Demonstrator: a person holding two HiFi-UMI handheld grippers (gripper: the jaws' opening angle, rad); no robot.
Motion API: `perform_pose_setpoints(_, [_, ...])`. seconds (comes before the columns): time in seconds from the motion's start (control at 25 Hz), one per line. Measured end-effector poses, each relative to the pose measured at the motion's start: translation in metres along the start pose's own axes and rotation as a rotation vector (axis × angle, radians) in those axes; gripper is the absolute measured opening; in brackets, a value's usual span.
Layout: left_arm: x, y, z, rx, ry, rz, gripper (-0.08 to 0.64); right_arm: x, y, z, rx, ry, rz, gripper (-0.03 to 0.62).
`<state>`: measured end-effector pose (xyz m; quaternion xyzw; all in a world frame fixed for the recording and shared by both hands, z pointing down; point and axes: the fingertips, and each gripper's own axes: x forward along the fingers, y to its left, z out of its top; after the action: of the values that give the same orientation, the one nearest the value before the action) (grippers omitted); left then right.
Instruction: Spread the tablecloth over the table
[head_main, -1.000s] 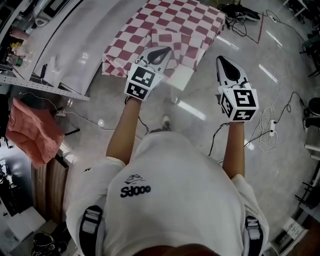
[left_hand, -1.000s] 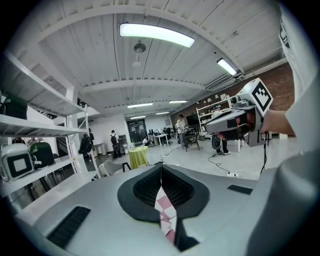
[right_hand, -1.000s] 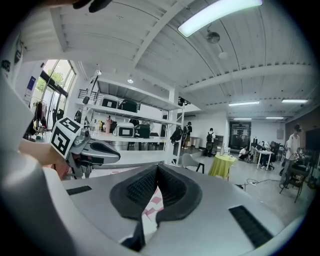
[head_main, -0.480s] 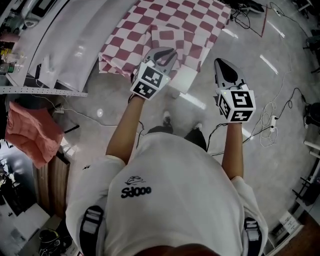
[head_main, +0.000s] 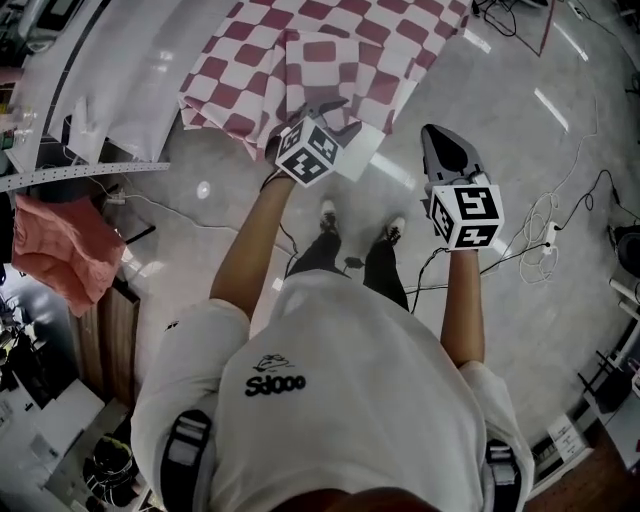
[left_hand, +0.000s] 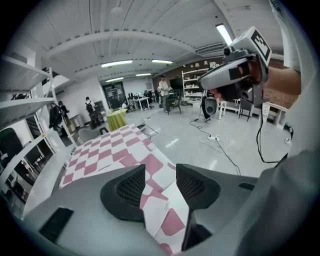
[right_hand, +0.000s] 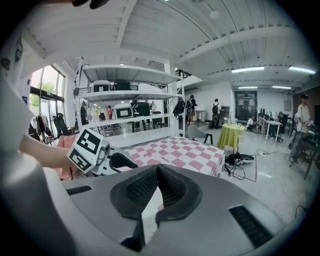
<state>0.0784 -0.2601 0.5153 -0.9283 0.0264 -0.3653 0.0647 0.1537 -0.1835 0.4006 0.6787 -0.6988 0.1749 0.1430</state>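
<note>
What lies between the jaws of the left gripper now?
A fold of the checkered tablecloth. The left gripper has just been opening its jaws around it; the left gripper view shows this.

Head cam: sits above the person (head_main: 330, 400) and faces steeply down. The floor (head_main: 560, 250) is far off, both grippers are mid-frame, and the tablecloth (head_main: 330, 40) is at the top edge.

Cam on the left gripper (head_main: 335, 108): sits behind its jaws, which have just been opening, and looks along them across the room. The tablecloth is very near, between them.

Cam on the right gripper (head_main: 432, 135): same mount, faces the shelves (right_hand: 125, 95), tablecloth farther off.

Shared: the tablecloth is in all three views, and each gripper cam catches the other gripper.
</note>
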Motion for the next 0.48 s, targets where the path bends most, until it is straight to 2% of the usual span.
perform_pose_setpoints(0.12, [0.034, 0.002, -0.020, 0.002, 0.070, -0.022, 0.210, 0.006, -0.019, -0.021, 0.060, 0.035, 0.004, 0.023])
perform_pose_setpoints(0.28, [0.075, 0.008, -0.055, -0.035, 0.162, -0.050, 0.216, 0.016, -0.038, -0.047, 0.111, 0.075, 0.001, 0.023])
perform_pose_setpoints(0.48, [0.107, 0.015, -0.087, -0.049, 0.244, -0.045, 0.222, 0.030, -0.055, -0.069, 0.174, 0.111, -0.003, 0.023])
